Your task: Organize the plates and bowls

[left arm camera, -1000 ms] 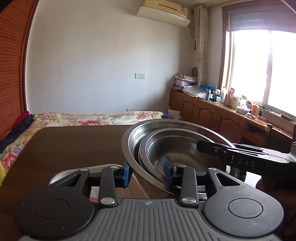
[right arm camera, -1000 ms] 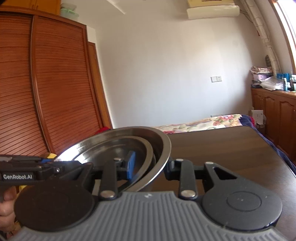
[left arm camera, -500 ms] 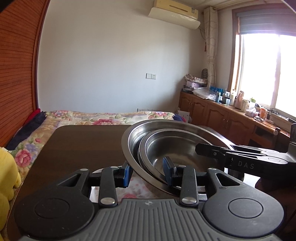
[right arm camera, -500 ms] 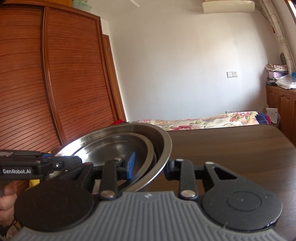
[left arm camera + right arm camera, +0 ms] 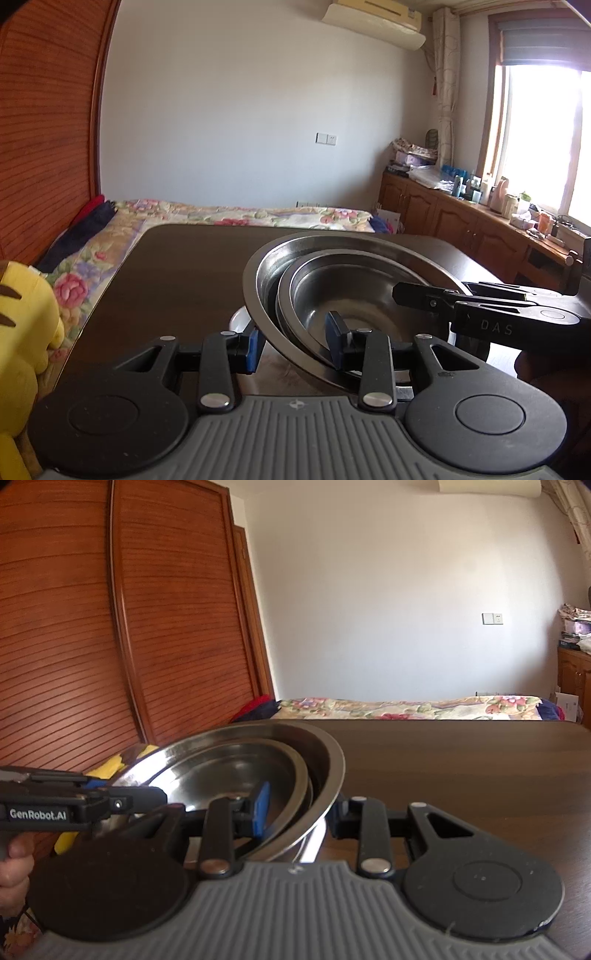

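Several nested steel bowls [image 5: 351, 288] form one tilted stack held over the dark wooden table [image 5: 177, 266]. My left gripper [image 5: 293, 347] is shut on the stack's near rim, one blue pad inside and one outside. From the opposite side my right gripper [image 5: 299, 814] is shut on the same stack [image 5: 229, 764], again with a pad on each side of the rim. A pale plate edge [image 5: 236, 317] shows under the stack. The right gripper's black body [image 5: 509, 317] crosses the right of the left wrist view.
A yellow plush toy [image 5: 22, 325] sits off the table's left edge. Behind the table lies a floral bed [image 5: 221, 216]. A wooden wardrobe [image 5: 110, 627] stands at left and low cabinets [image 5: 461, 221] run under the window. A hand [image 5: 14, 864] grips the left tool.
Both grippers have swung to the left together with the bowl stack still between them. The yellow plush toy has come into the left wrist view. Neither grip has changed.
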`<state>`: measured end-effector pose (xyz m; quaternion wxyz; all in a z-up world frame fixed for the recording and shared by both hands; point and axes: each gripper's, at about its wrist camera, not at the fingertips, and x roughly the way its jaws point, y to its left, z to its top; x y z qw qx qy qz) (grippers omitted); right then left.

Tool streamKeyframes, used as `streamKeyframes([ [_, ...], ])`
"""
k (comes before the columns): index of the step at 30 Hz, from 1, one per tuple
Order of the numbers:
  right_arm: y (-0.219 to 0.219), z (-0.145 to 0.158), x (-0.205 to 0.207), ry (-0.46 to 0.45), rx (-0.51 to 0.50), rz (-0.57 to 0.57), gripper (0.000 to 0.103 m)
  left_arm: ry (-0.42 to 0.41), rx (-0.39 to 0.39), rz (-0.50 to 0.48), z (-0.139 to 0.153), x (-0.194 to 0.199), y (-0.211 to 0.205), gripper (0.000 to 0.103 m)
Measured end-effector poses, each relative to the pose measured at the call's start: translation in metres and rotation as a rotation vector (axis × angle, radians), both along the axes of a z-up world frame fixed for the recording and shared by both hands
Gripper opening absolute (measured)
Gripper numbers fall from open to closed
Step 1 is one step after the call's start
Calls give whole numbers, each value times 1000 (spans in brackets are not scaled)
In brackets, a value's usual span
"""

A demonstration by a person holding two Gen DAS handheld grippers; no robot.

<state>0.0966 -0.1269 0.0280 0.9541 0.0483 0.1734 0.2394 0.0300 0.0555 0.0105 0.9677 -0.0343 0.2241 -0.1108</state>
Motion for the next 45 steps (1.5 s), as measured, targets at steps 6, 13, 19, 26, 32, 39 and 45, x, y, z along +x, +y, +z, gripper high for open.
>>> streamKeyframes([
  [6, 7, -3, -2, 13, -26, 14, 34, 25, -10, 13, -7, 3, 6, 38],
  [13, 13, -4, 1, 32, -23, 17, 34, 40, -3, 22, -14, 8, 9, 38],
  [19, 16, -7, 2, 39, -22, 13, 34, 38, -1, 23, -16, 10, 11, 38],
  [26, 18, -8, 2, 30, -38, 16, 48, 32, 12, 29, -18, 6, 4, 40],
  [32, 16, 1, -7, -10, -53, -24, 70, 16, 24, 55, -13, 1, 6, 65],
  [39, -1, 12, -22, -66, -49, -92, 83, -18, 47, 112, -4, -9, 10, 86],
  [45, -14, 17, -37, -101, -42, -132, 99, -64, 75, 164, 6, -25, 7, 103],
])
